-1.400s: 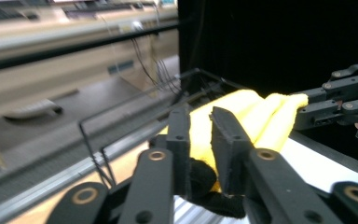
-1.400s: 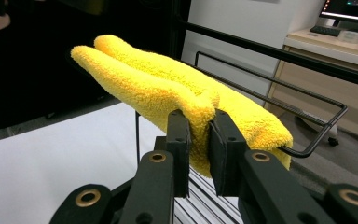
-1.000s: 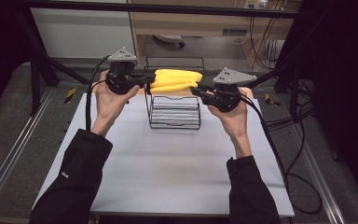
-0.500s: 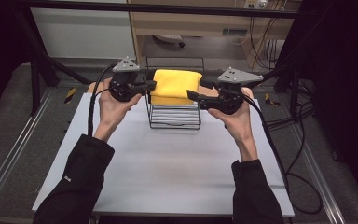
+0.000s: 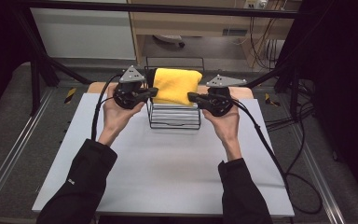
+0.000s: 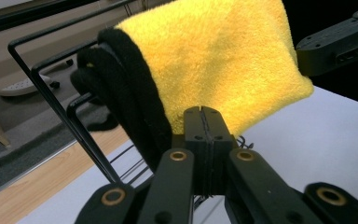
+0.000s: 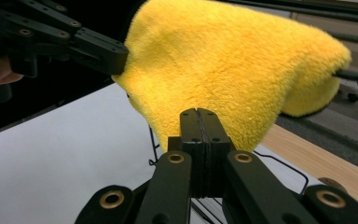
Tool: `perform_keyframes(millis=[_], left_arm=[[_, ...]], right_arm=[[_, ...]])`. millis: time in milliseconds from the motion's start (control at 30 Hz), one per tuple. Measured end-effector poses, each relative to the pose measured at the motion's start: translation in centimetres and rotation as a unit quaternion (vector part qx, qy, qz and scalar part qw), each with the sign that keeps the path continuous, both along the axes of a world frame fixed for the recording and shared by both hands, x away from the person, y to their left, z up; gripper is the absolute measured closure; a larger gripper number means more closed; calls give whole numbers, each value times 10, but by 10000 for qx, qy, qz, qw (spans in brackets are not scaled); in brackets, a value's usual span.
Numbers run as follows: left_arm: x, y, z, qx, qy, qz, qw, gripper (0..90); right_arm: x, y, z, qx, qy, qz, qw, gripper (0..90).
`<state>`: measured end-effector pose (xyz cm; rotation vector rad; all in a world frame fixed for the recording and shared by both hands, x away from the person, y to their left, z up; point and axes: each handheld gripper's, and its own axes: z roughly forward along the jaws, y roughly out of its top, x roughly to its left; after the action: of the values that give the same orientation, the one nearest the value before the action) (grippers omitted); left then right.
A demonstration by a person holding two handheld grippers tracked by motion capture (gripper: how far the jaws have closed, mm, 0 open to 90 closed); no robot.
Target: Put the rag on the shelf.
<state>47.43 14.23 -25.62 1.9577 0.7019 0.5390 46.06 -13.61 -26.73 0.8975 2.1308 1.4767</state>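
Both the left gripper (image 5: 153,93) and the right gripper (image 5: 192,97) have jaws clamped on the fluffy yellow cloth (image 5: 176,85). It hangs over the black wire rack (image 5: 174,117) near the surface's far edge.

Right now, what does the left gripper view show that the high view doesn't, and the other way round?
Left gripper view alone: a black cloth bunched against the yellow cloth, and the left hand-held gripper with its jaws pressed together at the cloth's lower edge. High view alone: both forearms, the white table and the right hand. Shared: the yellow cloth, the black wire rack and both hand-held grippers.
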Motion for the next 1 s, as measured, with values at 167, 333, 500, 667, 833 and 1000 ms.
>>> perform_keyframes(millis=[167, 333, 500, 667, 833, 1000], left_arm=[[4, -2, -7, -6, 1, 59, 10000, 900], [8, -2, -11, -72, -39, 104, 9999, 900], [4, 1, -9, -99, -62, 58, 9999, 896], [-7, 8, -6, -215, -58, -40, 9997, 810], [-20, 18, -8, -113, 41, -50, 9999, 656], [-33, 32, -25, 82, 265, 29, 9996, 512]], right_arm=[[5, 0, -8, -61, -84, -158, 9998, 900], [10, 0, -15, 30, -247, -250, 9994, 869], [4, -1, -12, 86, -373, -182, 9991, 813], [-11, -12, 0, 401, -358, -161, 9984, 583], [-21, -23, 2, 445, -299, -184, 9984, 425], [-31, -39, -5, 604, -106, -244, 9978, 228]])
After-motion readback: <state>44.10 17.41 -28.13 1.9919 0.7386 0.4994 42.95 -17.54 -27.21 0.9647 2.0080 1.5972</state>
